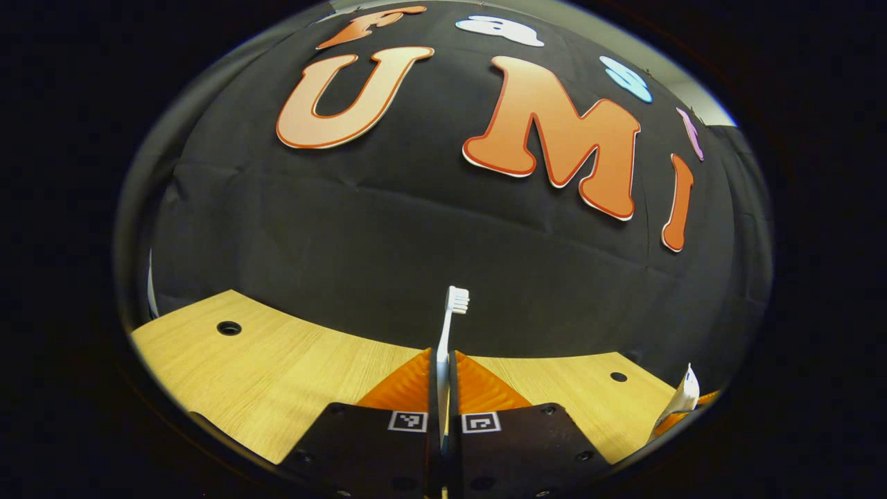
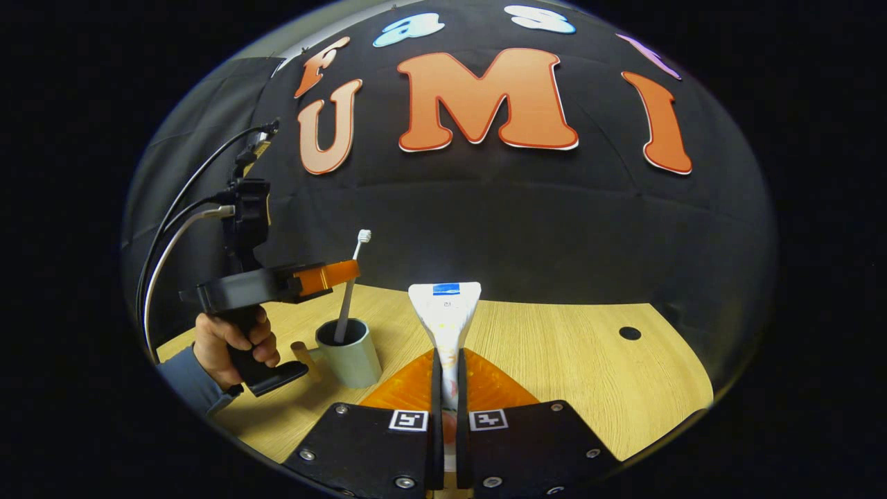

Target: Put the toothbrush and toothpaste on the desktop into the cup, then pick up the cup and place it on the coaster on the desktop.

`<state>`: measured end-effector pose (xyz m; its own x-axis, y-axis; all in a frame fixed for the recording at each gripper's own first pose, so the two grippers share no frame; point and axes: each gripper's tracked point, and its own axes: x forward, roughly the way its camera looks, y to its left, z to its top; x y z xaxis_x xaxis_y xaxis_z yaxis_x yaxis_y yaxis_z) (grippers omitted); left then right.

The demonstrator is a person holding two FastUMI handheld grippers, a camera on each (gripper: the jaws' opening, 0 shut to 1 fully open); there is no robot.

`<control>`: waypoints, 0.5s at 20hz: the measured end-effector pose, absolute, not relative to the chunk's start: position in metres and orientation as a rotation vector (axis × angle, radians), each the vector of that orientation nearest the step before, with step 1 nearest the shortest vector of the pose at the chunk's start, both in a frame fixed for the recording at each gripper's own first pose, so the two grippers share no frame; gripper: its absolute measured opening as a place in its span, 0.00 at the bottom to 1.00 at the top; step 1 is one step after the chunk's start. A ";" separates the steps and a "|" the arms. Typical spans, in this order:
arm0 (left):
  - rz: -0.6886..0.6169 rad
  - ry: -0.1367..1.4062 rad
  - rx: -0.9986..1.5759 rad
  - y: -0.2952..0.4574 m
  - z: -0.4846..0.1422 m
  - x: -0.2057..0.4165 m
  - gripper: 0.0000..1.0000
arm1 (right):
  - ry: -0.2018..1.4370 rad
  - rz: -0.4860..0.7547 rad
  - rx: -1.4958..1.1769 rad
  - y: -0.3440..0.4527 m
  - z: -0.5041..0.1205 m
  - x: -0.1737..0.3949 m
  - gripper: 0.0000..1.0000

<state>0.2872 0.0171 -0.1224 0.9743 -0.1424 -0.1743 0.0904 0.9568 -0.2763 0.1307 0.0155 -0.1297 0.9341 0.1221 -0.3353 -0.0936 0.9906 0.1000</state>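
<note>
Our left gripper (image 1: 443, 388) pinches the toothbrush (image 1: 447, 326); the right gripper view adds its handle dipping into the cup (image 2: 350, 353), right gripper (image 2: 447, 381) clamping the toothpaste (image 2: 445, 312).

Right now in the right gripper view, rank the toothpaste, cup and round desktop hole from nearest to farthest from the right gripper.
1. toothpaste: clamped between the right gripper fingers, centre.
2. cup: left on the desktop, toothbrush standing in it.
3. round hole: far right of the desktop.
</note>
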 end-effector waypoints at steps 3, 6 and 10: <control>-0.117 0.260 -0.285 0.016 -0.147 0.286 0.04 | 0.337 0.111 0.082 0.019 -0.124 0.133 0.07; -0.113 0.315 -0.295 0.016 -0.163 0.282 0.04 | 0.317 0.125 0.092 0.027 -0.116 0.136 0.07; -0.127 0.368 -0.293 0.015 -0.171 0.274 0.07 | 0.293 0.132 0.077 0.035 -0.105 0.140 0.07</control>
